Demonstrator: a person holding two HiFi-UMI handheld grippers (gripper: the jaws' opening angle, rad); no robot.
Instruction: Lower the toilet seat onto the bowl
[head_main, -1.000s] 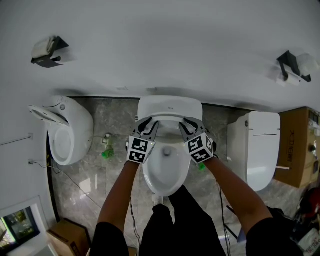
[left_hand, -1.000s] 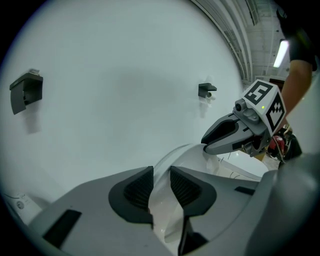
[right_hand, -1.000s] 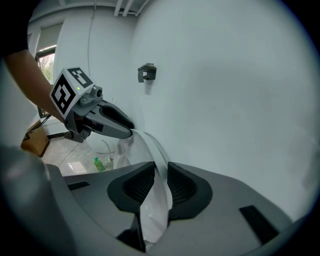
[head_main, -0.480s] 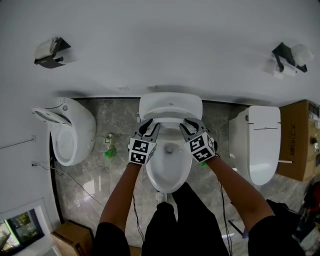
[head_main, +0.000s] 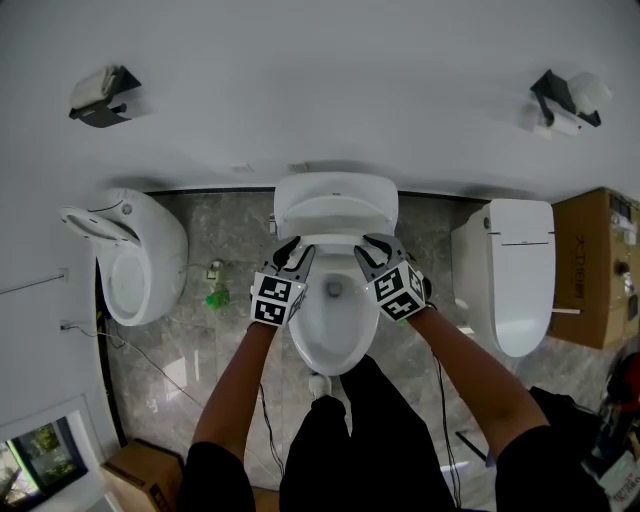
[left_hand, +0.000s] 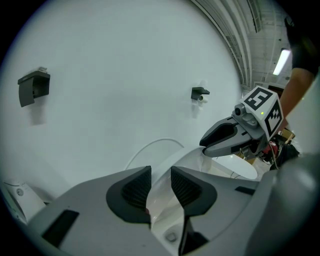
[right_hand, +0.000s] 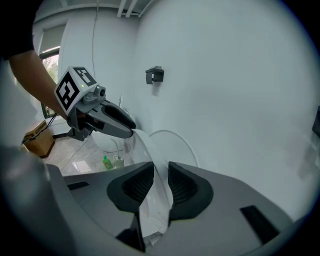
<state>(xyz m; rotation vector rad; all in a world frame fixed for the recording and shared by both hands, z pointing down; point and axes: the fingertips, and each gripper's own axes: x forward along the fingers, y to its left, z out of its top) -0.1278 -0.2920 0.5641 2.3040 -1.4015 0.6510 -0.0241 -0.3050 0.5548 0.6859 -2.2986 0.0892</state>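
The white toilet stands in the middle, its bowl (head_main: 302, 338) open below me and its lid (head_main: 336, 200) upright against the wall. The toilet seat (head_main: 336, 236) is tilted partway between lid and bowl. My left gripper (head_main: 291, 254) holds the seat's left side; the rim (left_hand: 161, 187) lies between its ribbed pads. My right gripper (head_main: 369, 251) is on the seat's right side, and the rim (right_hand: 156, 192) fills the gap between its pads while its jaws are opening slightly. Each gripper shows in the other's view: the right gripper (left_hand: 216, 141) and the left gripper (right_hand: 120, 126).
A second white toilet (head_main: 128, 262) stands at the left and a third with its lid down (head_main: 520, 275) at the right. A green bottle (head_main: 216, 297) sits on the grey floor. Paper holders (head_main: 100, 95) (head_main: 562, 100) hang on the wall. A cardboard box (head_main: 602, 262) is far right.
Both grippers stay on the seat's two sides and have shifted only slightly. The head view has drifted a little, so the neighbouring toilets sit differently in frame.
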